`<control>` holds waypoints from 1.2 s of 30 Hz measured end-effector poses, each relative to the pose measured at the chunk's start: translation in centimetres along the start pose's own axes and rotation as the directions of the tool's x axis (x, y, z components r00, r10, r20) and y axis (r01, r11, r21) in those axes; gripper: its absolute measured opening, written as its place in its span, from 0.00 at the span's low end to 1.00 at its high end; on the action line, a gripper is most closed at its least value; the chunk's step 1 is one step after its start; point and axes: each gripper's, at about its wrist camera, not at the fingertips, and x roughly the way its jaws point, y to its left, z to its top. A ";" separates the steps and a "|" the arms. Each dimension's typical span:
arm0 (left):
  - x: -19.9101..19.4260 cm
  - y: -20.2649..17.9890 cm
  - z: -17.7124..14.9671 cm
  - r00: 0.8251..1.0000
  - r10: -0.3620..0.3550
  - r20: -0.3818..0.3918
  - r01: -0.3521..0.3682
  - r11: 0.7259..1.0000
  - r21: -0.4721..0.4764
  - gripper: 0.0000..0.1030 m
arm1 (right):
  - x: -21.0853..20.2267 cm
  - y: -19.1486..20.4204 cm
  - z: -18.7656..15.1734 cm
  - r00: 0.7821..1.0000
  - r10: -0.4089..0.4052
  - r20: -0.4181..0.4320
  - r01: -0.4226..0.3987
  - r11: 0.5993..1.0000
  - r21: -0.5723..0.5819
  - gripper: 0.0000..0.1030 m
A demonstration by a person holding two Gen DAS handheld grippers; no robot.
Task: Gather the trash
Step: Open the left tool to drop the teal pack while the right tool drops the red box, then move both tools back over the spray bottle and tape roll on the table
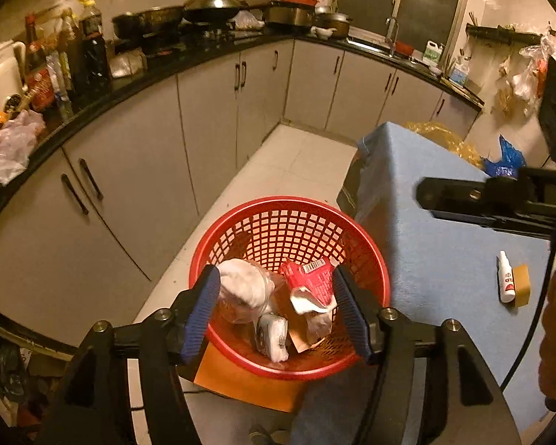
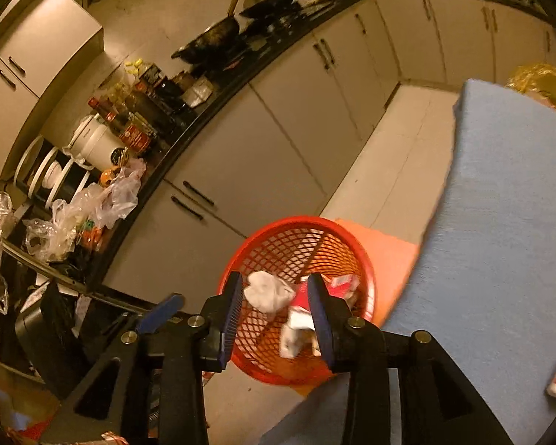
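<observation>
**Inspector:** Left to right, please. Cabinet side first.

**Assistant:** The red basket (image 1: 289,289) stands on the floor between the cabinets and the left edge of the blue-covered table (image 1: 437,259). It holds a white crumpled wad (image 1: 241,285), a red wrapper (image 1: 311,282) and a small white packet (image 1: 272,337).

**Inspector:** Grippers?

**Assistant:** The left gripper (image 1: 276,311) hangs over the basket's near rim, jaws moderately wide, nothing pressed between the pads. The right gripper (image 2: 276,319) points into the same basket, jaws narrower but parted, also empty; the wad and wrapper seen between its pads lie below, in the basket.

**Inspector:** What remains on the table?

**Assistant:** 2 items near the right edge: a small white bottle (image 1: 506,278) touching a yellow sponge block (image 1: 520,283). Whether they count as trash I cannot tell. A blue bag (image 1: 504,161) sits at the far right corner.

**Inspector:** The deciding relation?

**Assistant:** Both lie to the right of the basket. The bottle's long axis runs roughly toward the far edge. In my judgement the right hand is nearer and should take them.
</observation>
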 end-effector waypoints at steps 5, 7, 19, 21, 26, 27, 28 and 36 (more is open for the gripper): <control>-1.4 -2.0 -1.9 1.000 -0.027 -0.008 0.027 1.000 0.013 0.67 | -3.2 -2.0 -3.6 0.999 -0.054 0.009 0.054 0.998 0.022 0.44; -1.5 -3.5 -2.5 0.999 -0.045 -0.025 0.046 0.998 0.036 0.67 | -4.5 -3.4 -5.3 0.998 -0.067 0.005 0.067 0.996 0.055 0.44; -3.1 -15.1 -4.7 0.985 -0.159 -0.066 0.170 0.963 0.207 0.67 | -15.2 -14.9 -11.9 0.963 -0.260 0.077 0.235 0.941 0.245 0.44; -3.4 -16.5 -5.2 0.982 -0.170 -0.081 0.185 0.954 0.236 0.67 | -16.0 -17.1 -11.9 0.950 -0.303 0.073 0.275 0.925 0.263 0.44; -3.6 -18.6 -6.5 0.975 -0.177 -0.135 0.209 0.934 0.289 0.67 | -15.2 -20.9 -10.7 0.944 -0.326 0.052 0.302 0.917 0.262 0.40; -3.7 -18.7 -6.6 0.974 -0.176 -0.140 0.210 0.932 0.294 0.67 | -14.8 -21.2 -10.4 0.945 -0.323 0.050 0.301 0.919 0.253 0.40; -3.8 -19.0 -6.8 0.974 -0.173 -0.147 0.210 0.930 0.301 0.68 | -13.9 -21.7 -10.0 0.941 -0.336 0.035 0.318 0.916 0.244 0.37; -3.9 -19.5 -6.6 0.971 -0.168 -0.170 0.213 0.929 0.302 0.68 | -11.9 -23.7 -9.6 0.944 -0.331 -0.010 0.324 0.916 0.235 0.07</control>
